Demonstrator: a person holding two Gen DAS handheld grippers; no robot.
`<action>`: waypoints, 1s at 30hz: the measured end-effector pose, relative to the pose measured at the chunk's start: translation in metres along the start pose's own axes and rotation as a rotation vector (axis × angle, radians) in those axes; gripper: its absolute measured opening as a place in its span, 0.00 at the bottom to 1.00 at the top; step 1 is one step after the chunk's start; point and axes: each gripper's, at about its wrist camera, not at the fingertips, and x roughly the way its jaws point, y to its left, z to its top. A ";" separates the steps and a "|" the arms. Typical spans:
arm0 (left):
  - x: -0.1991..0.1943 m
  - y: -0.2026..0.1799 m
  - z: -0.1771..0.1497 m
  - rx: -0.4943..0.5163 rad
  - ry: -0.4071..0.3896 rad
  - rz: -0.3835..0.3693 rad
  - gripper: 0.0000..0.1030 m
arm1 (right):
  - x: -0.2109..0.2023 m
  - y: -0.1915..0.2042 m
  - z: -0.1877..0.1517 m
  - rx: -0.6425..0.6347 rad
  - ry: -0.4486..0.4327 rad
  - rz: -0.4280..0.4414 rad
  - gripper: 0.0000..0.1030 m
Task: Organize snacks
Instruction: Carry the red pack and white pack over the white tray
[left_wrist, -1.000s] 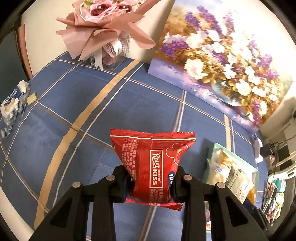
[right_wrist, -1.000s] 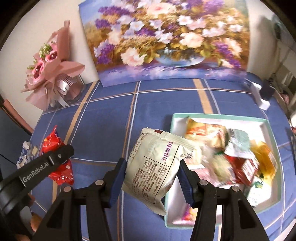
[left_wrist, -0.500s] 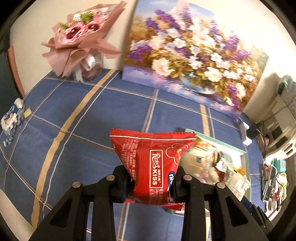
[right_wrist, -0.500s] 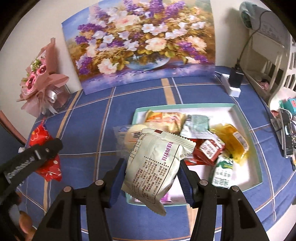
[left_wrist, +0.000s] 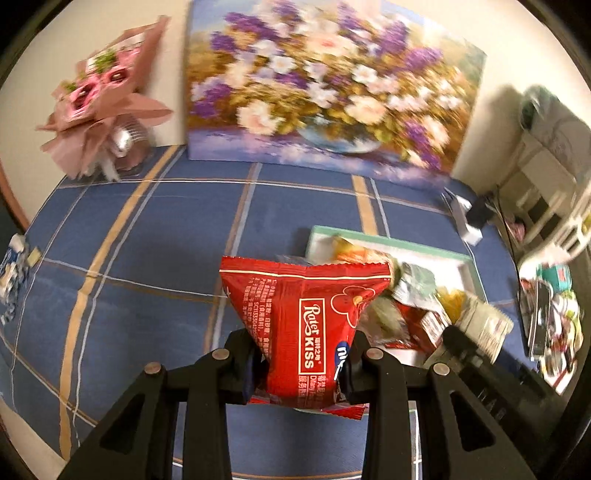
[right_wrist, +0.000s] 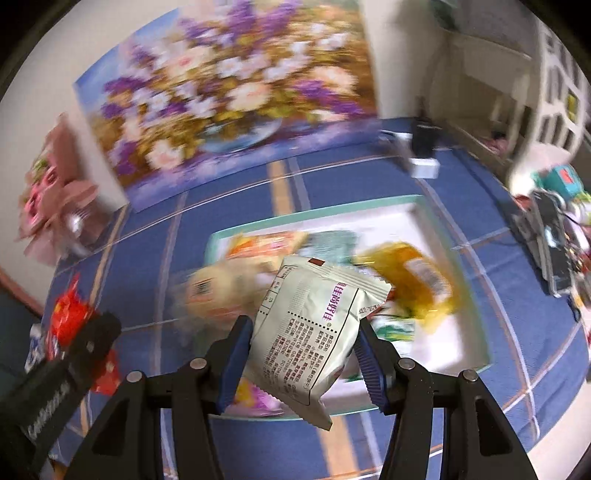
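My left gripper (left_wrist: 301, 363) is shut on a red snack packet (left_wrist: 306, 325) and holds it above the blue cloth, just left of the green-rimmed white tray (left_wrist: 388, 243). My right gripper (right_wrist: 301, 360) is shut on a pale cream snack packet (right_wrist: 314, 325) and holds it above the tray (right_wrist: 428, 210), over its near left part. The tray holds several packets, among them a yellow one (right_wrist: 410, 280) and an orange one (right_wrist: 266, 242). The right gripper and its cream packet (left_wrist: 484, 325) show in the left wrist view; the left gripper with the red packet (right_wrist: 70, 321) shows in the right wrist view.
A flower painting (left_wrist: 325, 96) leans on the back wall and a pink bouquet (left_wrist: 103, 107) stands at the back left. A white charger block (right_wrist: 424, 166) lies behind the tray. Blue wrapped items (left_wrist: 14, 266) lie at the table's left edge. Clutter lies off the right edge.
Both grippers have swung to the right with their packets; the tray now sits closer and more centred under the right gripper, and the left gripper has come up beside the tray.
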 end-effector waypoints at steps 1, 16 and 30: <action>0.002 -0.007 -0.002 0.016 0.005 -0.004 0.34 | 0.000 -0.007 0.001 0.019 0.000 -0.008 0.57; 0.034 -0.076 -0.027 0.212 0.070 -0.029 0.35 | 0.015 -0.078 0.002 0.175 0.041 -0.024 0.57; 0.072 -0.075 -0.033 0.179 0.176 -0.039 0.35 | 0.047 -0.080 -0.007 0.164 0.138 -0.028 0.58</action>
